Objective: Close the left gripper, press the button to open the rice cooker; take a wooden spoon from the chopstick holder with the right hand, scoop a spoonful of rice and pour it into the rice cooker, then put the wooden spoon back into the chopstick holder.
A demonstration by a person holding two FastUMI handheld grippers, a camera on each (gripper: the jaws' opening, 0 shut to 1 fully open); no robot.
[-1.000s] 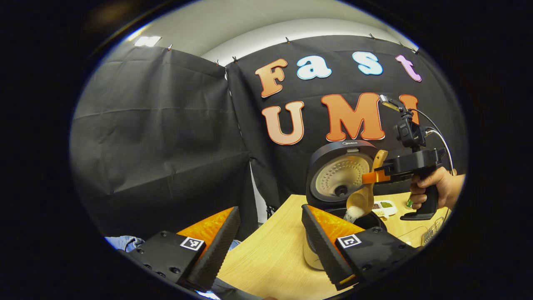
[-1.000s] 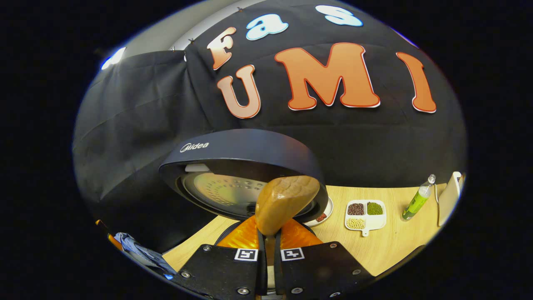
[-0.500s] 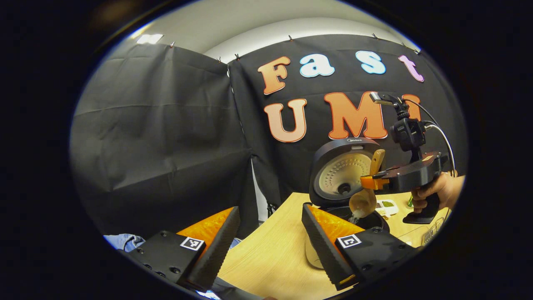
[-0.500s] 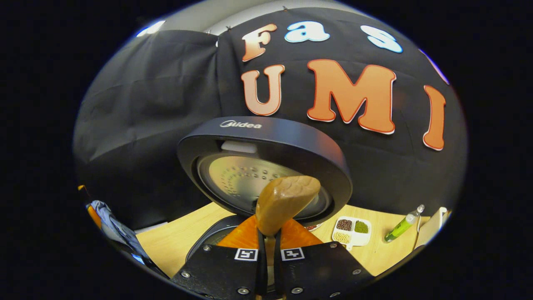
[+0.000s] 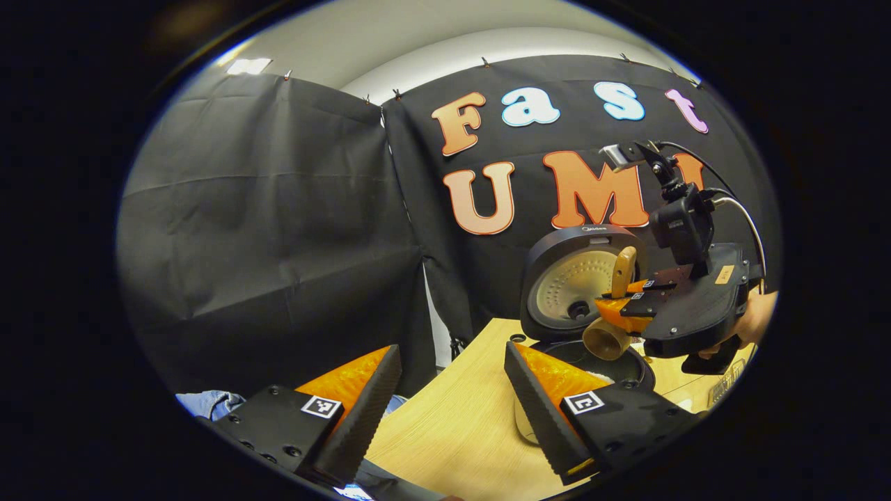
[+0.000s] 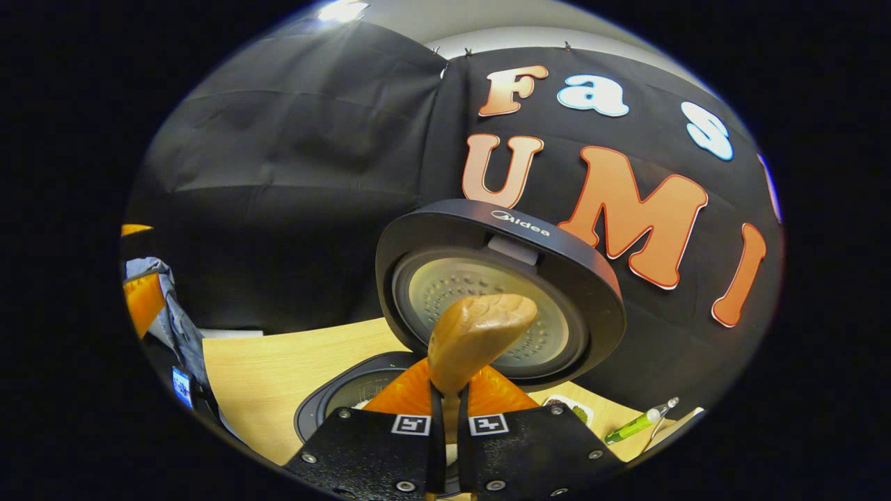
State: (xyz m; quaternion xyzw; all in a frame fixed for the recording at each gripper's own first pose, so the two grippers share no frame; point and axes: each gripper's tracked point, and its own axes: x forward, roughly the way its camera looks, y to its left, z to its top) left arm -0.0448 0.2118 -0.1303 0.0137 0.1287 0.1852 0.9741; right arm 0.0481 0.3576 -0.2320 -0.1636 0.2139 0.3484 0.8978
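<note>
Spoon bowl point(image 5: 604, 339) over rice cooker point(image 5: 578, 289)

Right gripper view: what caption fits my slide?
Hand-held gripper clamps a wooden spoon before the open rice cooker.

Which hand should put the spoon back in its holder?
The right. The right gripper is shut on the wooden spoon over the open rice cooker. The left gripper is open, holding nothing.
</note>
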